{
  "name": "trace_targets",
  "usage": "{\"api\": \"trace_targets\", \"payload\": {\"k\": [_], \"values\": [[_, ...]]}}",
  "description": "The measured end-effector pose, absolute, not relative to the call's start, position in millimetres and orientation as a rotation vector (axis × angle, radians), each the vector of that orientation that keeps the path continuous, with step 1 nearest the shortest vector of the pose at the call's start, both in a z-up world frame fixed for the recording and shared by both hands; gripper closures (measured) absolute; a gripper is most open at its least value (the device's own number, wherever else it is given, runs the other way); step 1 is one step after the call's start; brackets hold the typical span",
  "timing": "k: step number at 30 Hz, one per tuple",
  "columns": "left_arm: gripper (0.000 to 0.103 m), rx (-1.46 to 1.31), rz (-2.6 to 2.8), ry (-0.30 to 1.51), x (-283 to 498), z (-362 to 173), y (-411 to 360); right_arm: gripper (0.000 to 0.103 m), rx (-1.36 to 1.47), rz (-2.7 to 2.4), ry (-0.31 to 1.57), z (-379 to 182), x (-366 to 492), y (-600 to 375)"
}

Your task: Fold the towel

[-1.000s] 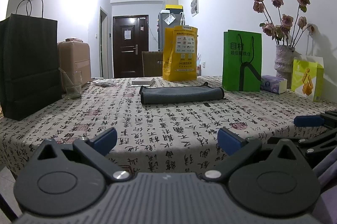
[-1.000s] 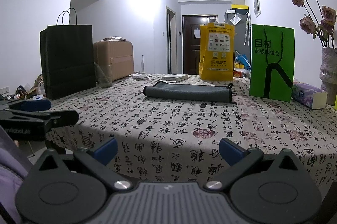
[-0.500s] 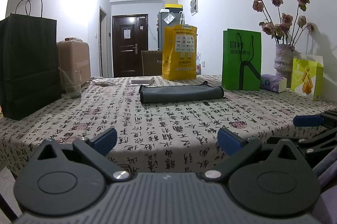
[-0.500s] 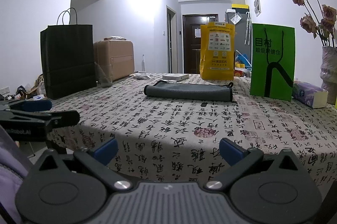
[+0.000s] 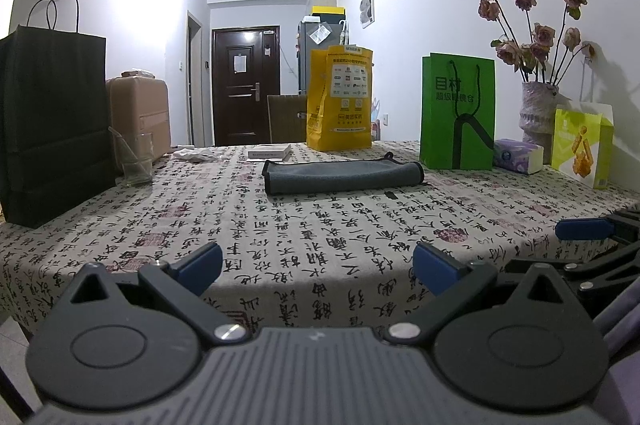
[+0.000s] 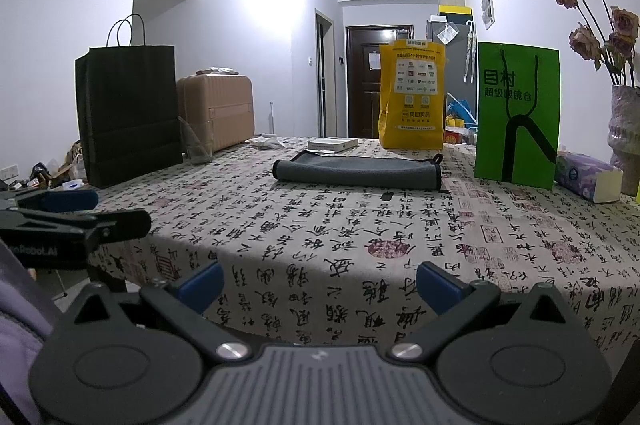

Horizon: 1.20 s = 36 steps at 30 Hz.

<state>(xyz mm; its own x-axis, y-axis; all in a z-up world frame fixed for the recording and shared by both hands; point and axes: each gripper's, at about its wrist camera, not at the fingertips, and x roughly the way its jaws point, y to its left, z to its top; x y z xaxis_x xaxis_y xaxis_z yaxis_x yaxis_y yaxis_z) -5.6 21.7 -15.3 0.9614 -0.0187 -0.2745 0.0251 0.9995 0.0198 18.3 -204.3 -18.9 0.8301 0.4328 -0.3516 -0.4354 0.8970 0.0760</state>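
A grey towel (image 5: 342, 177) lies folded into a long flat strip at the middle of the table, far from both grippers; it also shows in the right wrist view (image 6: 358, 172). My left gripper (image 5: 318, 267) is open and empty, low at the table's near edge. My right gripper (image 6: 318, 285) is open and empty, also at the near edge. The right gripper's blue fingertip shows at the right of the left wrist view (image 5: 582, 228), and the left gripper's at the left of the right wrist view (image 6: 68, 200).
The table (image 5: 320, 237) has a calligraphy-print cloth. On it stand a black paper bag (image 5: 52, 129), a glass (image 5: 136, 161), a yellow bag (image 5: 339, 99), a green bag (image 5: 458, 113), a tissue box (image 5: 518, 155), a flower vase (image 5: 538, 109) and a small box (image 5: 269, 153).
Both views have dropped slightly, so the table looks a little flatter. Both grippers stay open and empty. The towel has not moved.
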Motion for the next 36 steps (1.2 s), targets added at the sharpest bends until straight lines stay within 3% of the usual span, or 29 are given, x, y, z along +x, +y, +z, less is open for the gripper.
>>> {"api": "trace_targets", "payload": {"k": [36], "values": [[0.0,0.032,-0.022,0.284,-5.1,-17.4,21.0,0.0,-0.001,0.45,0.402,-21.1,23.0,-204.5]]}}
